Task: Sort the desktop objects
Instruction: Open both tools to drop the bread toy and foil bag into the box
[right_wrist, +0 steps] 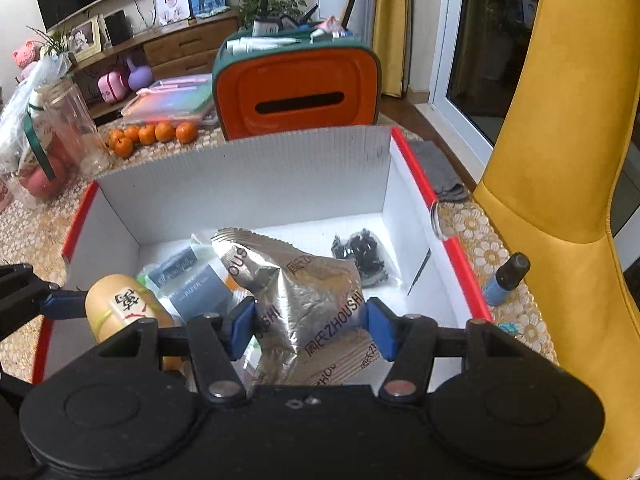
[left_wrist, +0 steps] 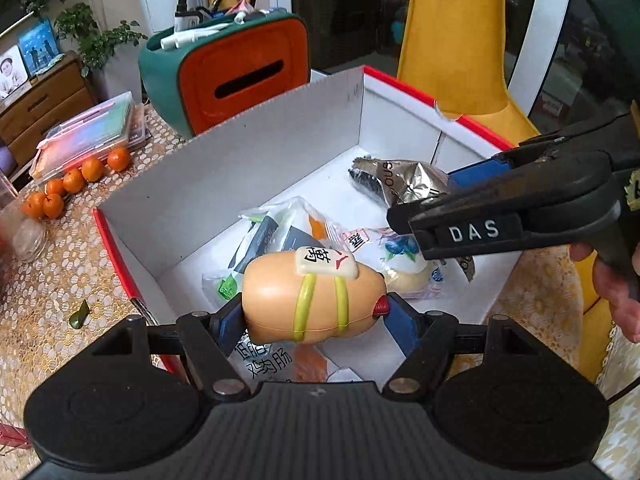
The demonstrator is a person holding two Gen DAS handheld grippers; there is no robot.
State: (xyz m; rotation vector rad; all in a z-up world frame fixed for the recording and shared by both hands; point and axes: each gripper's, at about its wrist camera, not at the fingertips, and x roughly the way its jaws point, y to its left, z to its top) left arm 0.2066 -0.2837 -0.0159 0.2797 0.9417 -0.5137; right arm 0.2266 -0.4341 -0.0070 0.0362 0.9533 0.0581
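Observation:
My left gripper (left_wrist: 314,314) is shut on a peach egg-shaped toy (left_wrist: 312,300) with yellow-green bands and a mahjong tile on top, held above the white cardboard box (left_wrist: 240,168) with red edges. The toy also shows in the right wrist view (right_wrist: 120,304). My right gripper (right_wrist: 310,326) is shut on a silver foil snack bag (right_wrist: 296,284), held over the box; the bag also shows in the left wrist view (left_wrist: 404,180). Snack packets (left_wrist: 280,228) and a small black bag (right_wrist: 360,256) lie in the box.
An orange and green tissue holder (right_wrist: 296,92) with pens stands behind the box. Tangerines (right_wrist: 154,134), a plastic folder case (left_wrist: 92,132) and a glass jar (right_wrist: 74,128) are on the left. A small blue bottle (right_wrist: 506,278) and a yellow chair (right_wrist: 560,200) are on the right.

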